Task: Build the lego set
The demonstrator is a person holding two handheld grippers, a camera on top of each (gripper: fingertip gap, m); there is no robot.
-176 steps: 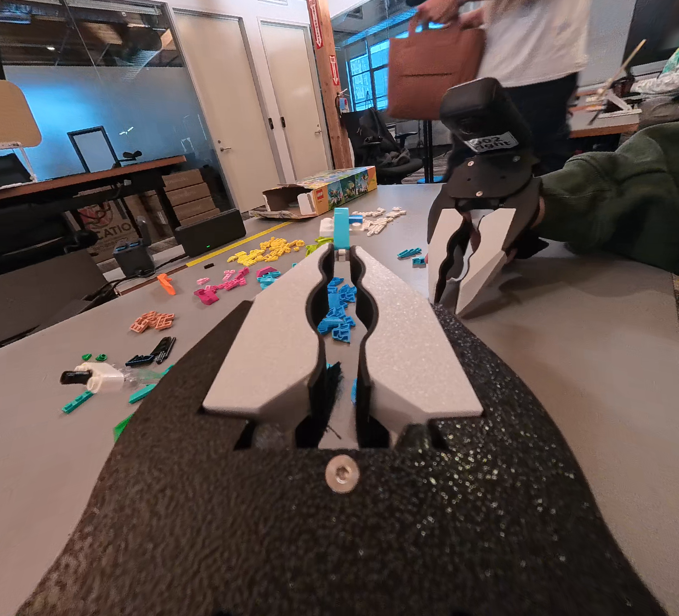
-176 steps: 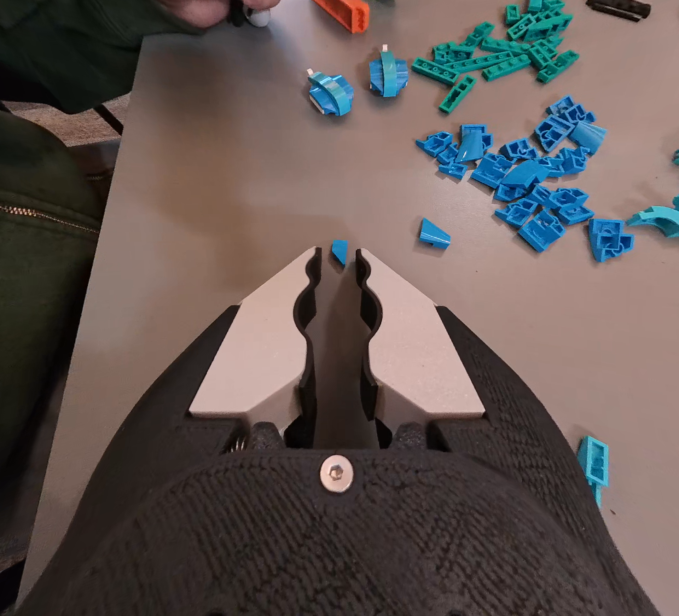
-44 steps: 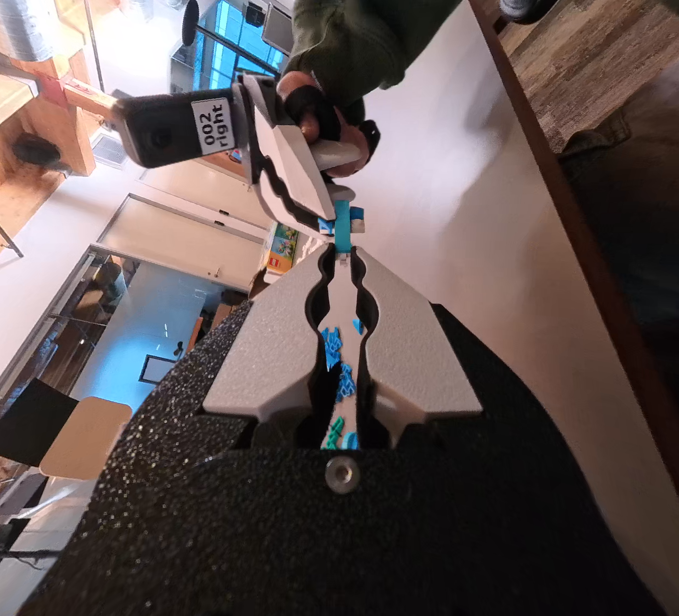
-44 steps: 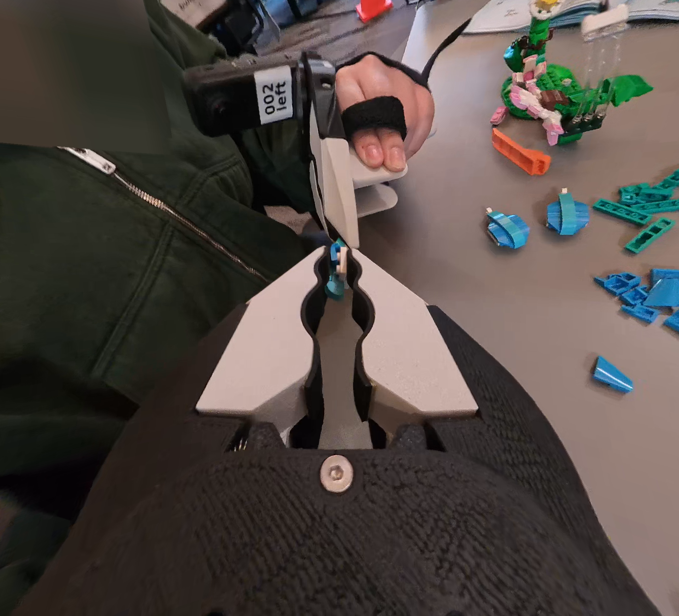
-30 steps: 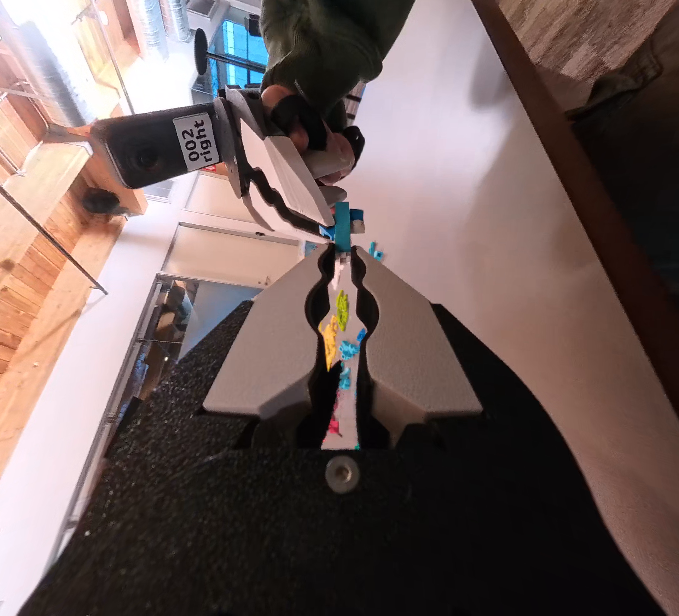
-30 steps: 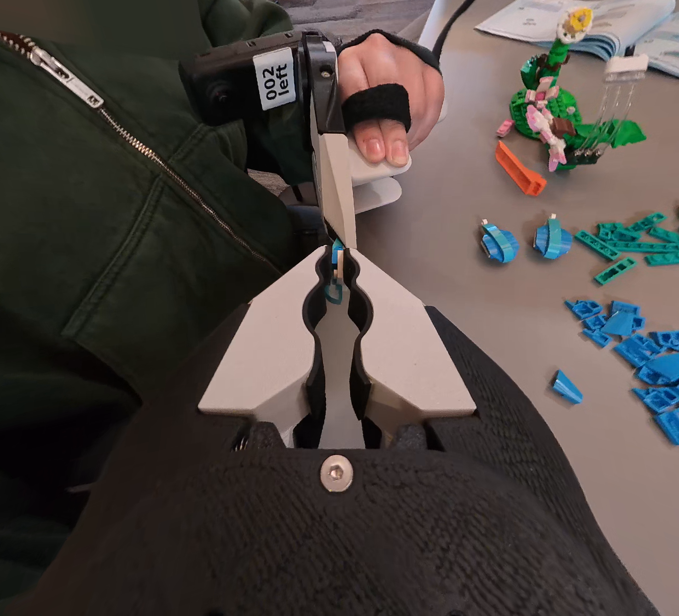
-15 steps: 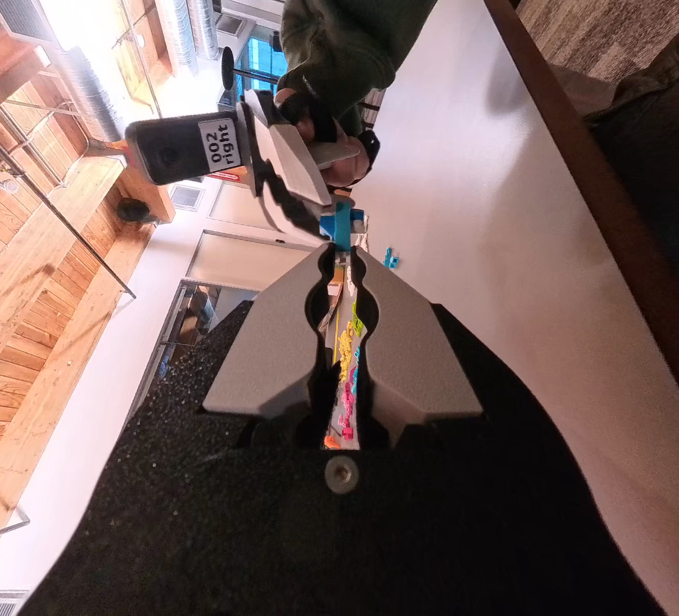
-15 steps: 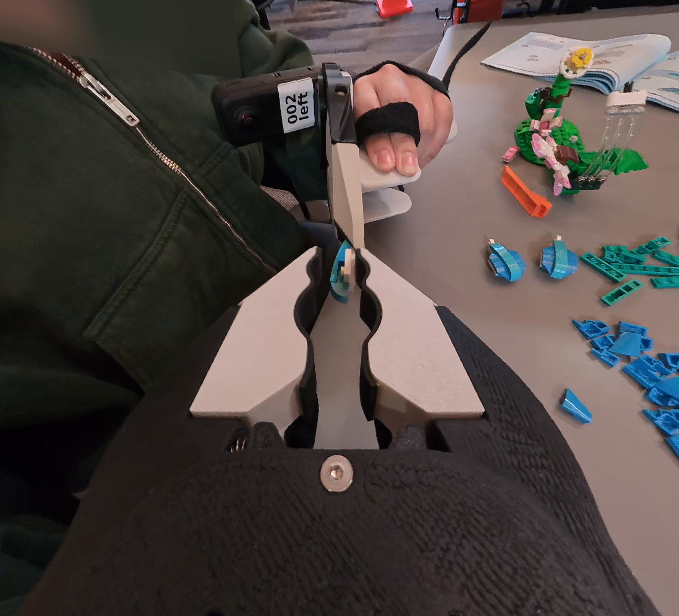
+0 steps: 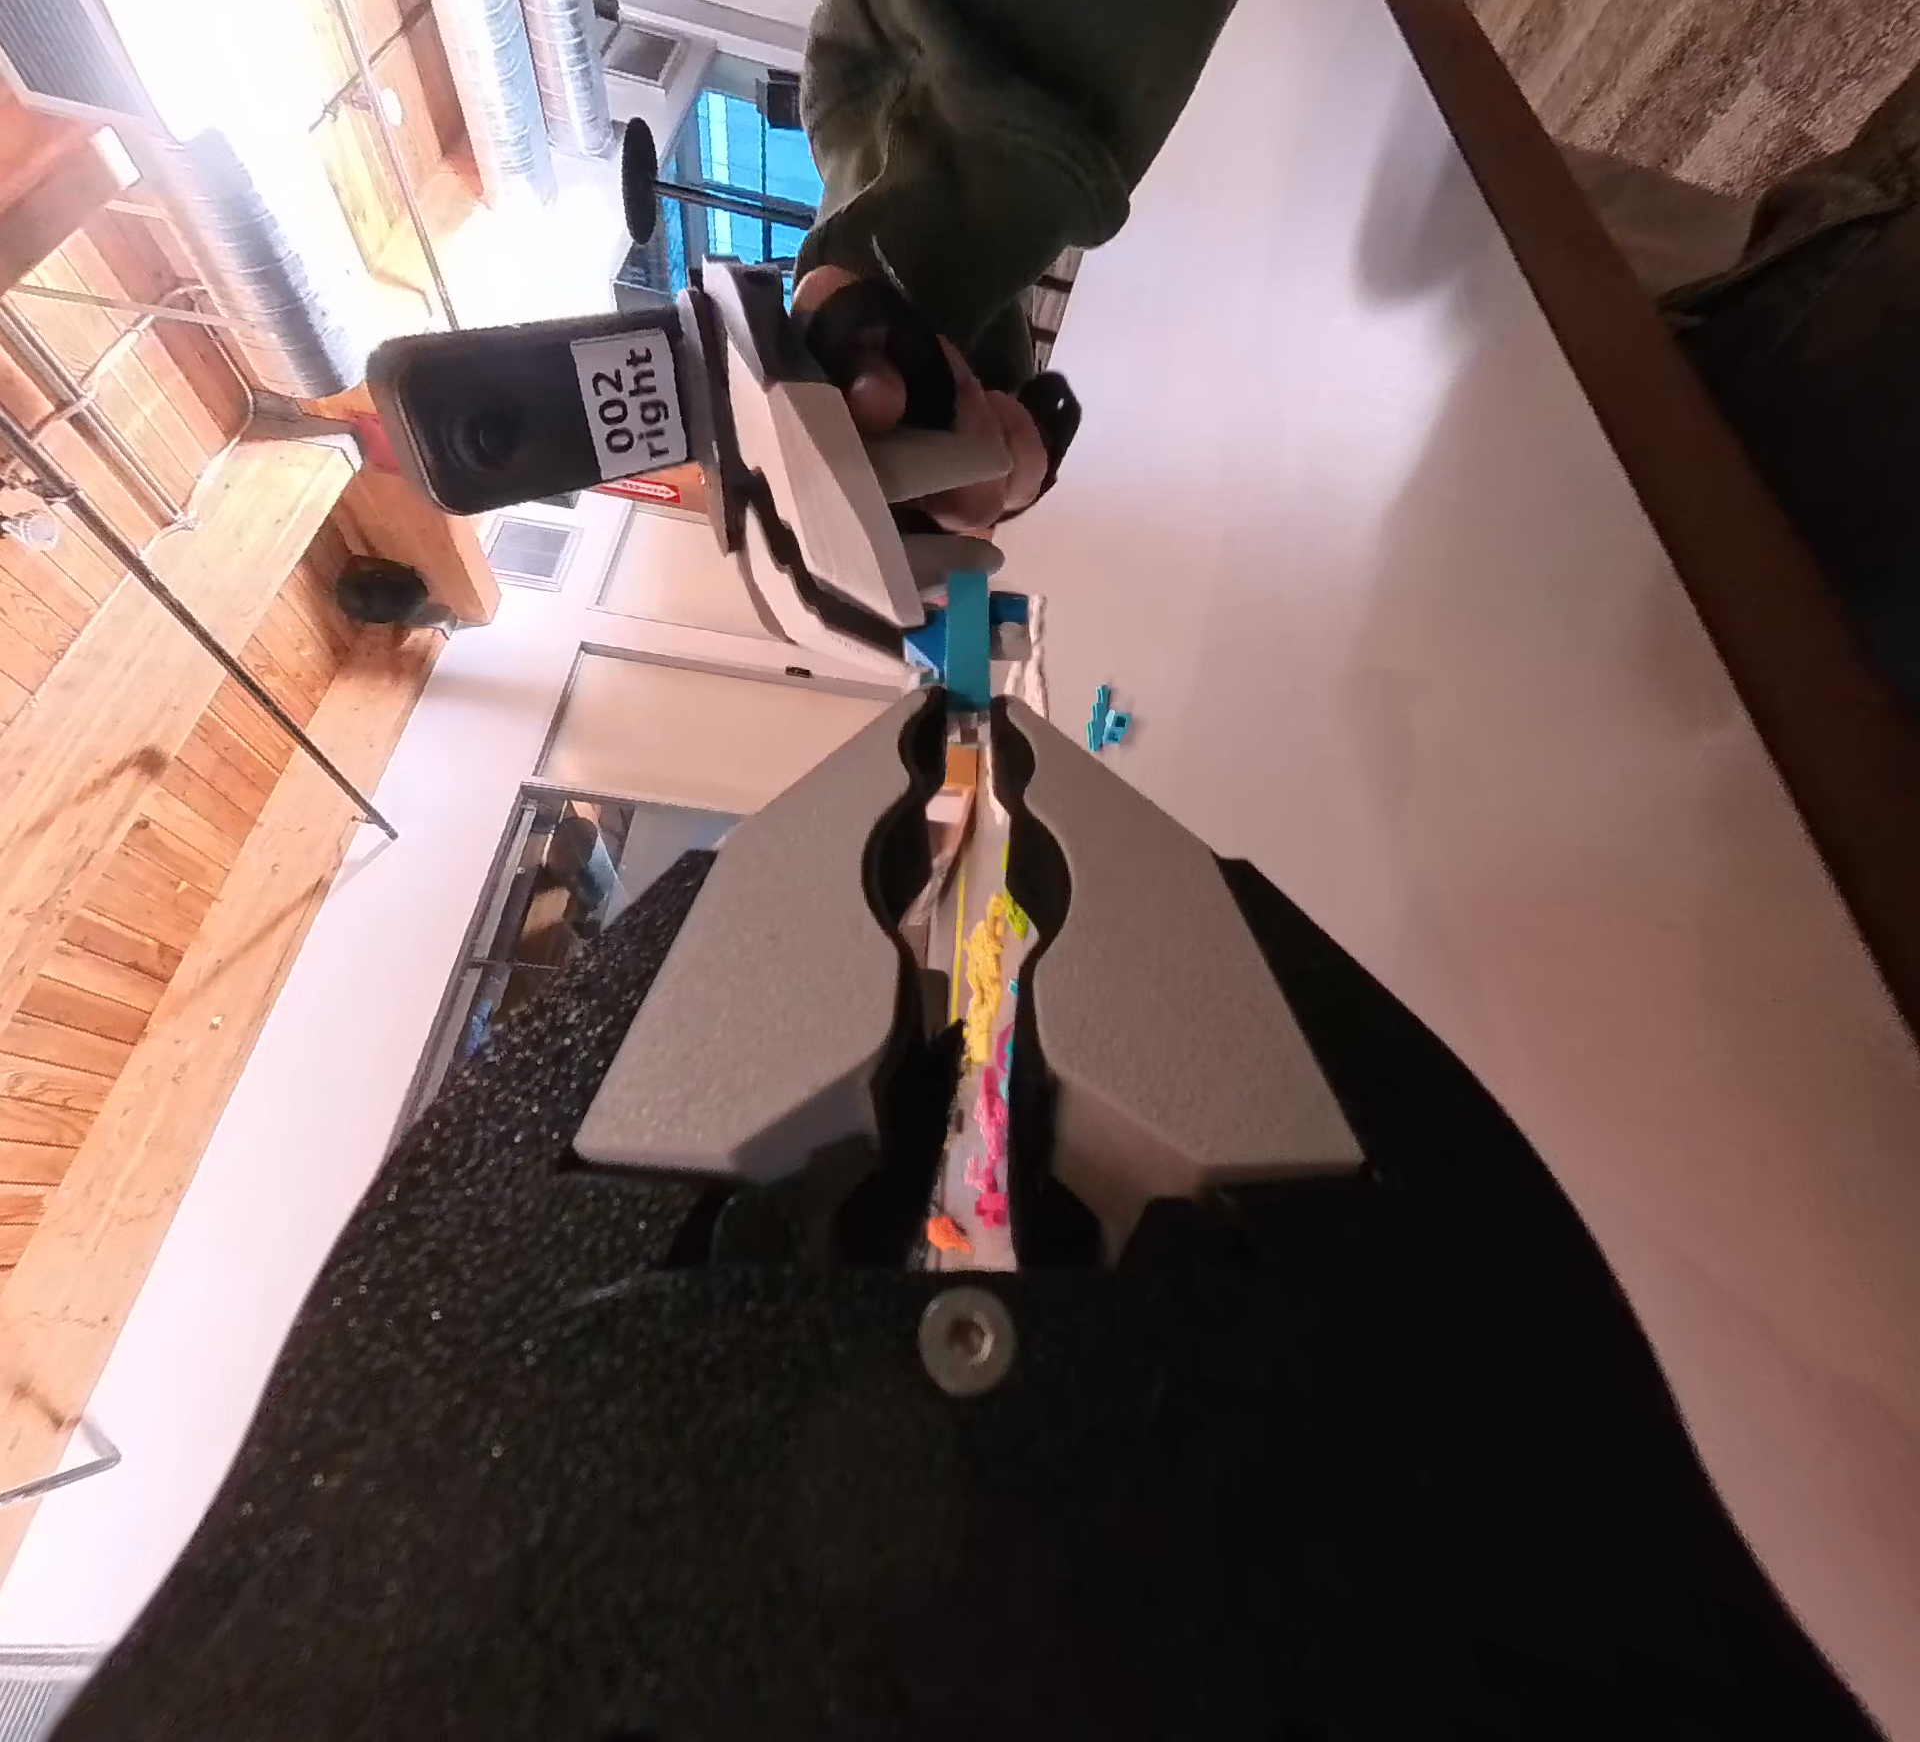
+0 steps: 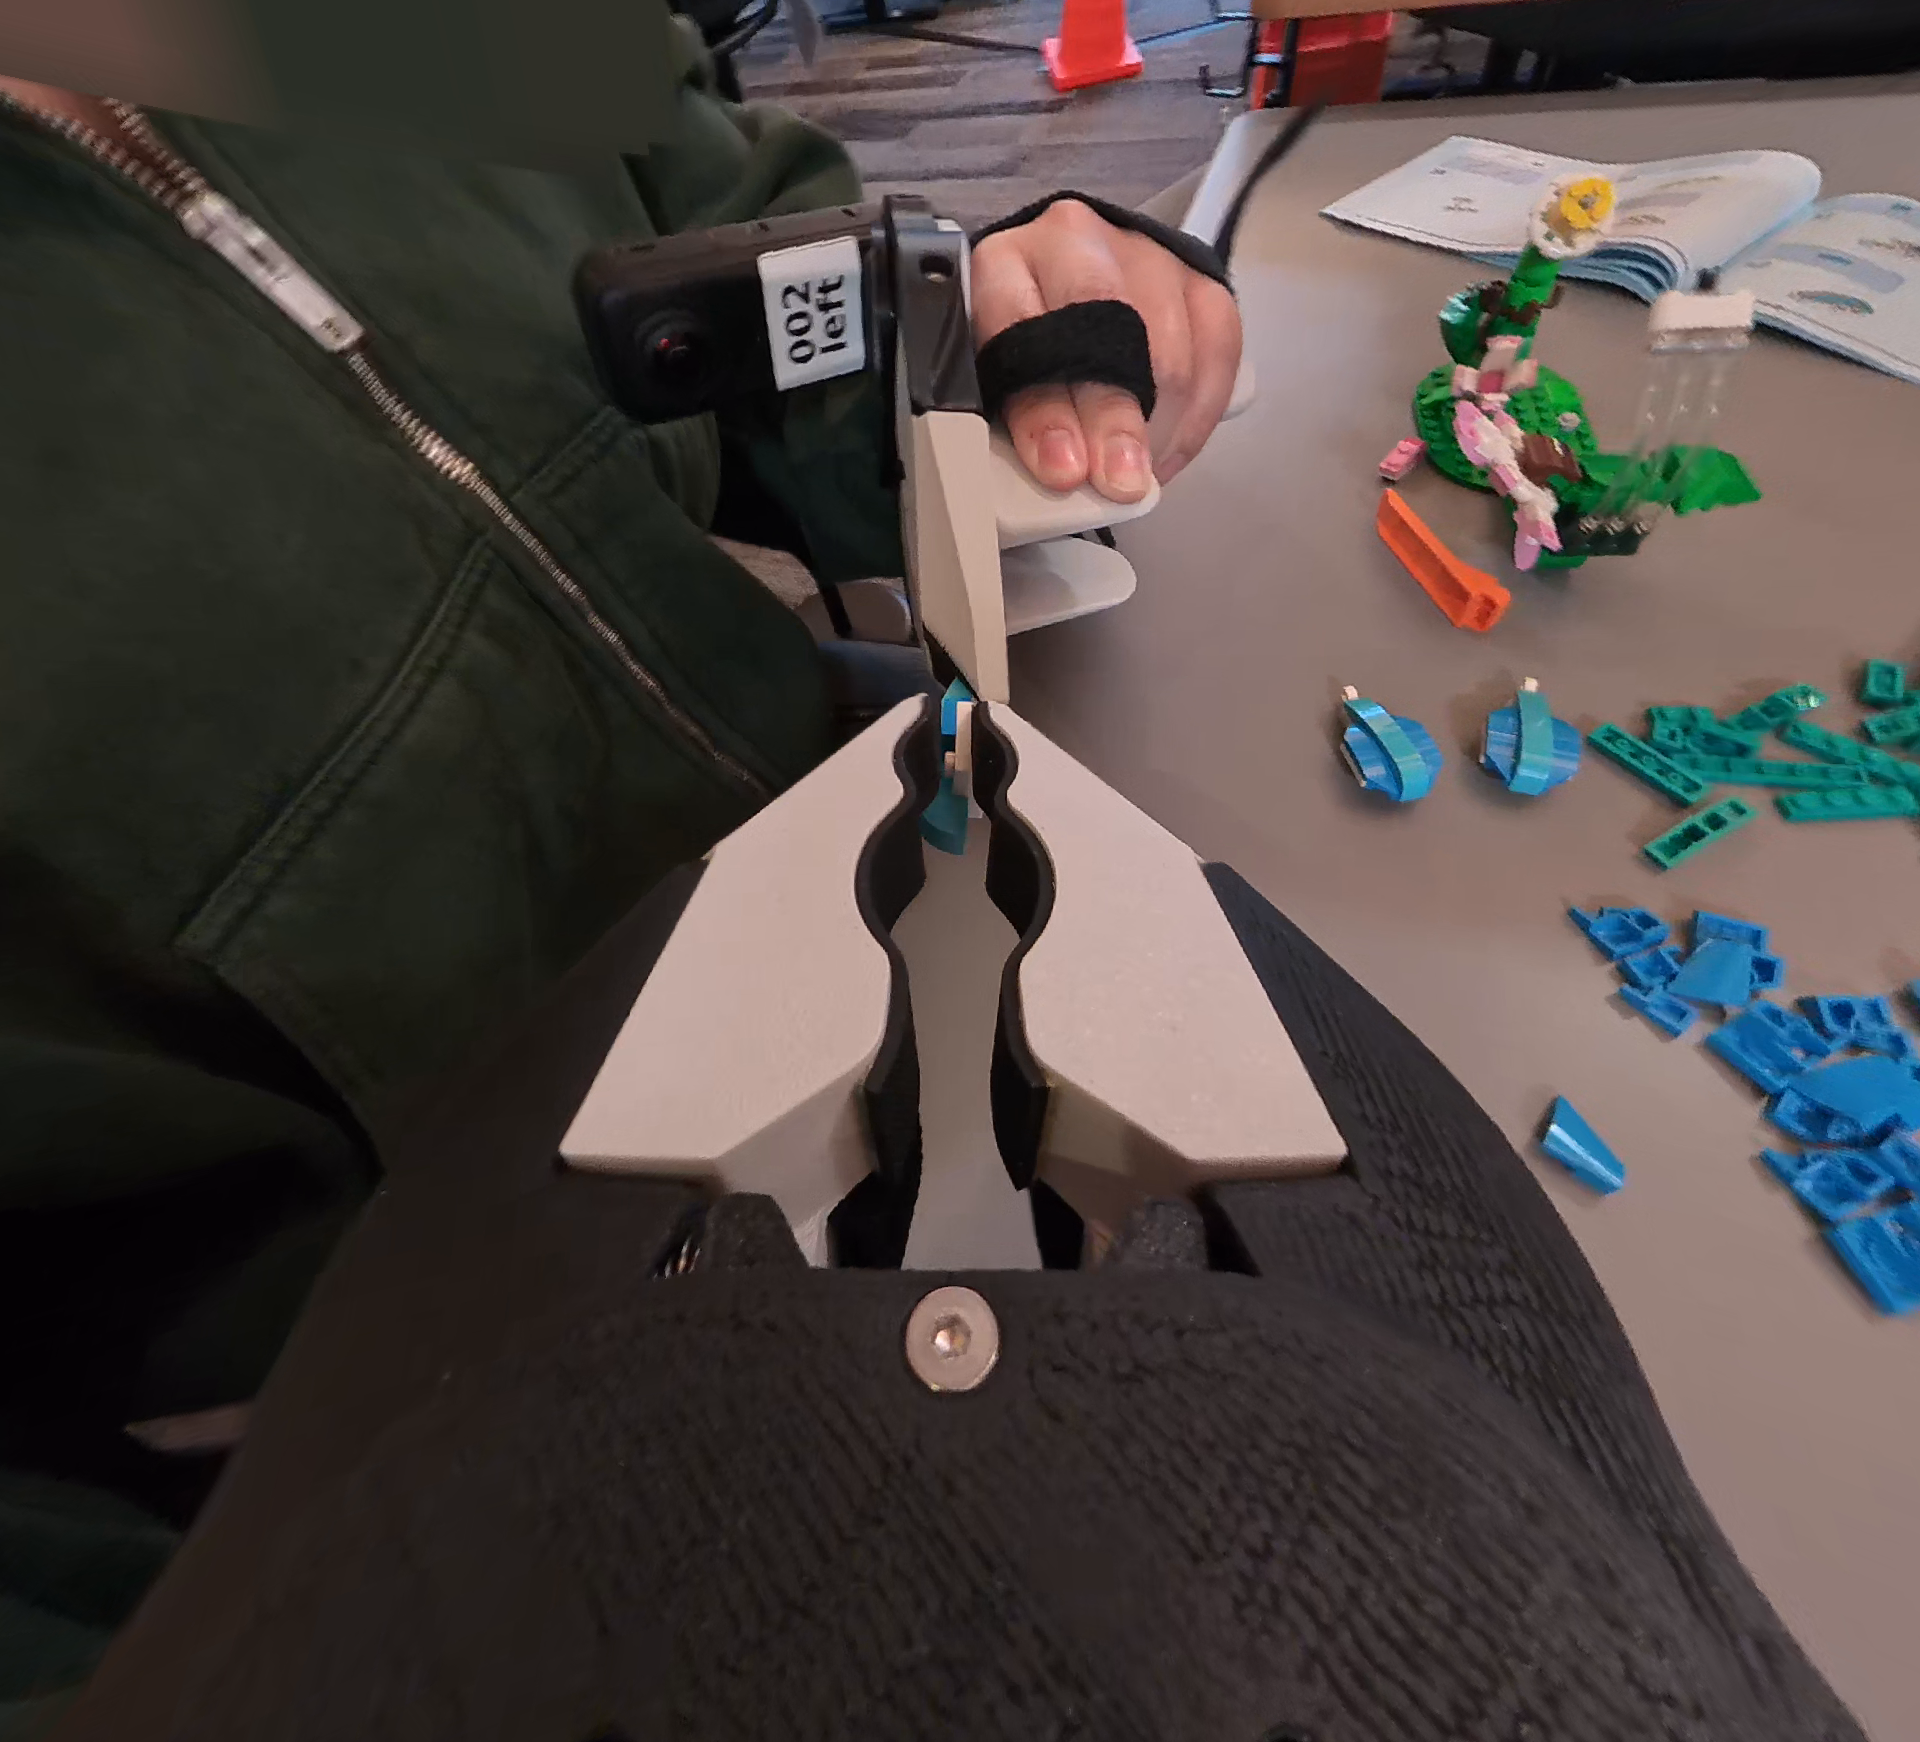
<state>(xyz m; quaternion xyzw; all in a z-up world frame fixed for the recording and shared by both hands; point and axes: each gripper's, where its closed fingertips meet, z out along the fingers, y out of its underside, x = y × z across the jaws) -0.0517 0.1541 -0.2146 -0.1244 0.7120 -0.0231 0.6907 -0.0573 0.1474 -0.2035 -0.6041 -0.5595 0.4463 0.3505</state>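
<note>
A small blue and teal lego assembly (image 10: 948, 793) with a white part is held between both grippers above the grey table (image 10: 1299, 913). My right gripper (image 10: 961, 731) is shut on it at the fingertips. My left gripper (image 9: 966, 718) is shut on its lower end; the teal bar (image 9: 966, 638) sticks out past the tips. In the left wrist view the right gripper (image 9: 899, 632) comes in from the upper left. In the right wrist view the left gripper (image 10: 971, 684) comes down from above, tip to tip with mine.
Two finished blue petal assemblies (image 10: 1392, 752) lie right of the grippers. Beyond are teal plates (image 10: 1766, 767), a pile of blue pieces (image 10: 1818, 1069), a loose blue wedge (image 10: 1579, 1157), an orange separator (image 10: 1439, 570), a green flower model (image 10: 1507, 435) and an open booklet (image 10: 1662, 227). A person's green jacket (image 10: 364, 653) fills the left.
Both grippers stay pinched on the small blue assembly. The pair has tilted slightly, so both views have shifted. The pieces on the table have not moved.
</note>
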